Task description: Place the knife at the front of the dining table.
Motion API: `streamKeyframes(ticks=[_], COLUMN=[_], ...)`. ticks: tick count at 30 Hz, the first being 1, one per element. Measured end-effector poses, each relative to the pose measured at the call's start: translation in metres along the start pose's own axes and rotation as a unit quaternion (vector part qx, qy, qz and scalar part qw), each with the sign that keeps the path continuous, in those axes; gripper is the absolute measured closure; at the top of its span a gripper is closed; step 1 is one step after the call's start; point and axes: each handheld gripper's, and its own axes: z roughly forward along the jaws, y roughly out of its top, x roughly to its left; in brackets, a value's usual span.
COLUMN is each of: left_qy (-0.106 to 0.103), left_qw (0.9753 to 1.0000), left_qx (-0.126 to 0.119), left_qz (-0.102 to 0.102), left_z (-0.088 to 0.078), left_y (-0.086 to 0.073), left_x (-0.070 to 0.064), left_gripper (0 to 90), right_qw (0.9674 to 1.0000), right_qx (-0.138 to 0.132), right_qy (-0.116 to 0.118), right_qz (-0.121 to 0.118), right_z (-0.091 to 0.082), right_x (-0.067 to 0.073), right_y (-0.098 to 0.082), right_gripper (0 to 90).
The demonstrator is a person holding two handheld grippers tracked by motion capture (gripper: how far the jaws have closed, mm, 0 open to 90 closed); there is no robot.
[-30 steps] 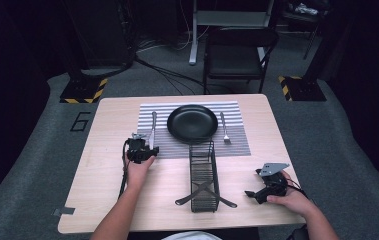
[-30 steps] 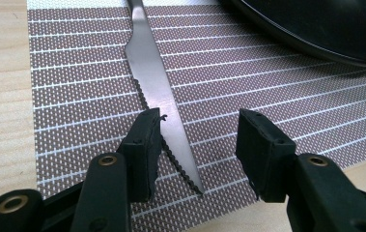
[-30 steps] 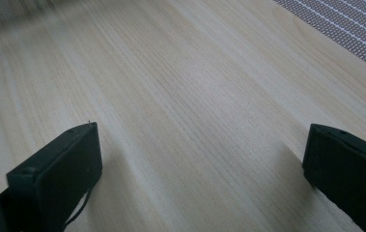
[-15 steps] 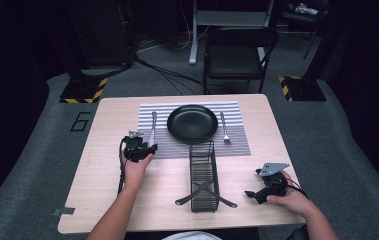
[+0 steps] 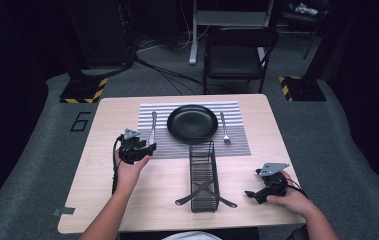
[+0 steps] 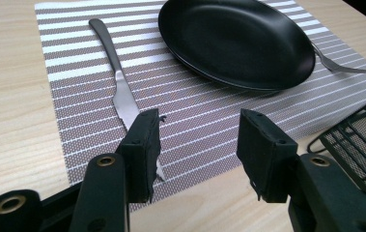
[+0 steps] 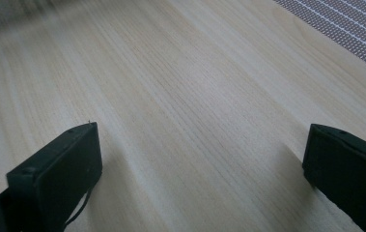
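Pale wooden surface (image 5: 127, 200), rectangular, ringed by grey floor. Across the middle of its far edge, a striped grey placemat (image 5: 237, 145). Centred on that mat, a round black plate (image 5: 193, 123). Running from the mat's near edge toward the near edge of the surface, a narrow black wire rack (image 5: 203, 172), two crossed supports splayed out under its near end. Near the near right corner, right tongs (image 5: 264, 187) held in a hand (image 5: 292, 200), a grey three-cornered plate on top; spread wide in the right gripper view, nothing between them but bare wood, a corner of the mat at upper right. Toward the left, at the mat's near left corner, left tongs (image 5: 136, 148) held in the other hand (image 5: 129, 170); spread apart in the left gripper view (image 6: 197, 145), empty, above the mat's near edge. Left of the plate on the mat, a knife (image 6: 115, 77), blade tip passing just behind the left jaw; contact cannot be told. Right of the plate, a fork (image 5: 223, 128), lying on the mat.
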Motion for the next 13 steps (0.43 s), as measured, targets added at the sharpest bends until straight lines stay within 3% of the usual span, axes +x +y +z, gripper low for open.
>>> streamKeyframes(ticks=[8,13], left_qy=[-0.006,0.010], left_qw=[0.9999,0.9994], left_qx=[0.005,0.020], left_qz=[0.010,0.027], left_z=[-0.011,-0.010], left_y=[-0.019,-0.040], left_x=[0.004,0.014], left_gripper=[44.6,41.7], right_qw=[1.0000,1.0000], right_qx=[0.000,0.000], right_qy=[-0.001,0.000], right_qz=[0.001,0.001], right_z=[0.000,0.000], right_x=[0.000,0.000], right_y=[0.000,0.000], right_gripper=[0.0,0.0])
